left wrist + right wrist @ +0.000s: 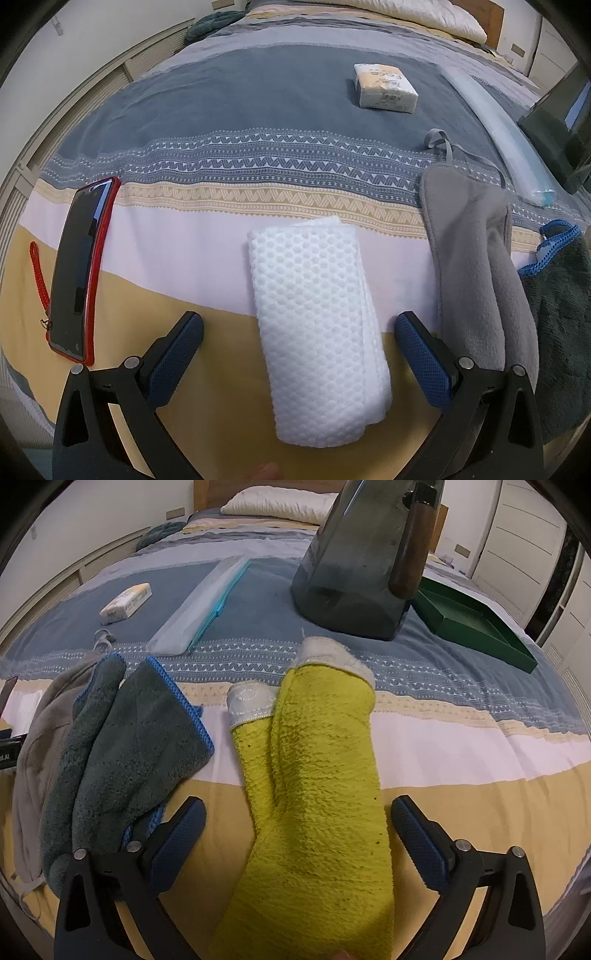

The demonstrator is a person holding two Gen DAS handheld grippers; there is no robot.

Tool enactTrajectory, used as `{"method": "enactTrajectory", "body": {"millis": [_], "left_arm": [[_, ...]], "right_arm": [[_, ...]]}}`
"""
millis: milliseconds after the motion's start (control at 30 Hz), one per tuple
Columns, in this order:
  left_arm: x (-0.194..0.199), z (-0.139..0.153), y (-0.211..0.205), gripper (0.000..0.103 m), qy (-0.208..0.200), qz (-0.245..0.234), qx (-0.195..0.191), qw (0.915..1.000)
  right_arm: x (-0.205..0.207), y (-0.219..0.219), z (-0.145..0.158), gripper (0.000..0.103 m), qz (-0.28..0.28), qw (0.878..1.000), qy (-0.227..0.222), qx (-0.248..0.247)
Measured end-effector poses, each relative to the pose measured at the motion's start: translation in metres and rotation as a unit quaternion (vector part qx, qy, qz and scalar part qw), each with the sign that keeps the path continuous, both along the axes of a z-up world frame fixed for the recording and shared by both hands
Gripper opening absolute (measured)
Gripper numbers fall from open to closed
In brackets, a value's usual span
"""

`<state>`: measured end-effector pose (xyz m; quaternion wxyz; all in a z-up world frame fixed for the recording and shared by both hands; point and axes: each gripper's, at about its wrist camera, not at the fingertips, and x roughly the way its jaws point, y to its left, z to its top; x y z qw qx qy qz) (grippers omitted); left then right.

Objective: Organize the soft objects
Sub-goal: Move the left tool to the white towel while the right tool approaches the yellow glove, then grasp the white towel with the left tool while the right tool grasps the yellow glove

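Folded white mesh cloth (317, 325) lies on bed btw spread left gripper (299, 325) fingers, long axis pointing away. Only right view shows yellow towel (317, 812), same orientation, btw wide-open right gripper (298, 812).

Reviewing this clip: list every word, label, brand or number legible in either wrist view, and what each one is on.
"face", seen upside down, on the white and orange tissue pack on the bed; smaller print beneath is blurred.
"ot.AI", cut off at the frame edge, on the black device at the far left of the right wrist view.
Nothing else is readable.
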<state>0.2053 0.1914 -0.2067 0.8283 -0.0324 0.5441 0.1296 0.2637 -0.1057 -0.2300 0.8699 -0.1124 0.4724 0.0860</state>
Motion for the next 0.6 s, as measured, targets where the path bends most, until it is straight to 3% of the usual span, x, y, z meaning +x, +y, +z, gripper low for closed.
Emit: {"method": "enactTrajectory", "body": {"millis": [600], "left_arm": [[0.0002,-0.0008,-0.0016,0.102,0.0,-0.001,0.002,1.0]], "right_arm": [[0.0049,0.0067,-0.0065,0.071,0.03,1.0,0.007,-0.003]]}}
